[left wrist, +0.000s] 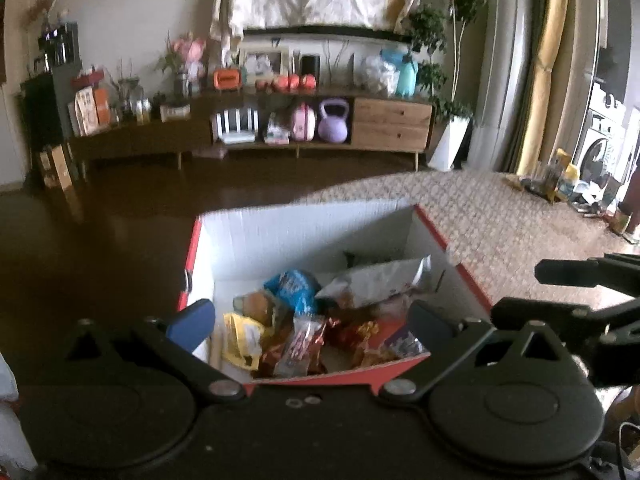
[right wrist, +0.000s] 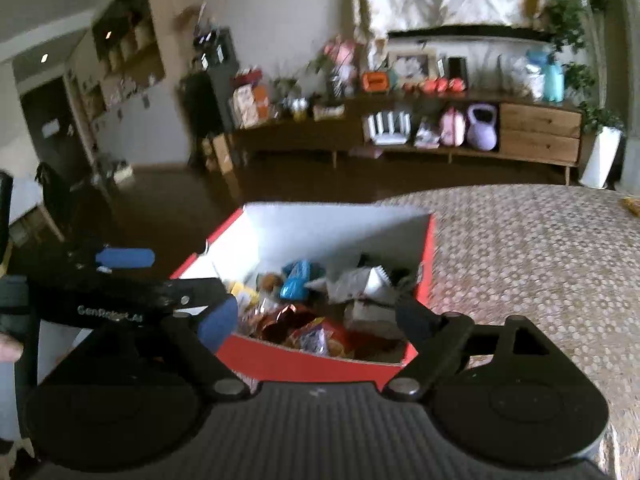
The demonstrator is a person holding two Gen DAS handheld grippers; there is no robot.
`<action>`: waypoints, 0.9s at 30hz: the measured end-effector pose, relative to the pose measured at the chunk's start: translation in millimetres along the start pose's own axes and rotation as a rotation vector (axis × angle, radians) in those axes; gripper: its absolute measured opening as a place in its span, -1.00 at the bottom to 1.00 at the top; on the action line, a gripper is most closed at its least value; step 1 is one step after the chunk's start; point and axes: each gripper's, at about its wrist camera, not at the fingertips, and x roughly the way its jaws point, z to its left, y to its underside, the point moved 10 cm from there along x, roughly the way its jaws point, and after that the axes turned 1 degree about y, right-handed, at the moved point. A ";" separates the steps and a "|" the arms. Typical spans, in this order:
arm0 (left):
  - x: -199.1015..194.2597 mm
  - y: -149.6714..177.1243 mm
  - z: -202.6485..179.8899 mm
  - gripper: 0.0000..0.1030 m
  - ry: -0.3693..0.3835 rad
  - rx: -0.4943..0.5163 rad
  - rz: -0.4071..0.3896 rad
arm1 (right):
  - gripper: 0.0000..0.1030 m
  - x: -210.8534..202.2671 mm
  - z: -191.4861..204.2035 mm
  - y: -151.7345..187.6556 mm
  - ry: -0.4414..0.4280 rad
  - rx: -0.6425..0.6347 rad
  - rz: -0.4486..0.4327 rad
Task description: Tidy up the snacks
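We hold both grippers with jaws spread wide and nothing between them. The left gripper point(left wrist: 314, 320) and the right gripper point(right wrist: 316, 316) hover side by side just above the near edge of a red box point(right wrist: 304, 360). Inside it lies a heap of snack packets point(left wrist: 312, 320). The box rests on a patterned table point(right wrist: 540, 260).

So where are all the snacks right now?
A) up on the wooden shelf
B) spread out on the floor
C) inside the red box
C: the snacks lie piled inside the red box with white inner walls, seen from both cameras.
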 end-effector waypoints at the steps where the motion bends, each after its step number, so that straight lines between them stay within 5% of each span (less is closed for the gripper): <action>1: -4.5 -2.3 -2.6 1.00 -0.003 0.005 -0.019 | 0.68 -4.3 -2.8 -1.8 0.009 0.012 -0.015; 5: -17.8 -6.4 -13.0 1.00 -0.001 0.015 -0.078 | 1.00 -23.8 -13.1 -5.8 0.058 0.046 -0.085; 16: -45.3 -3.8 -29.6 1.00 0.012 -0.049 -0.144 | 1.00 -68.6 -16.2 -2.6 0.155 0.076 -0.227; 27: -56.8 2.4 -39.4 1.00 0.000 -0.065 -0.155 | 1.00 -79.5 -18.9 8.1 0.203 0.080 -0.234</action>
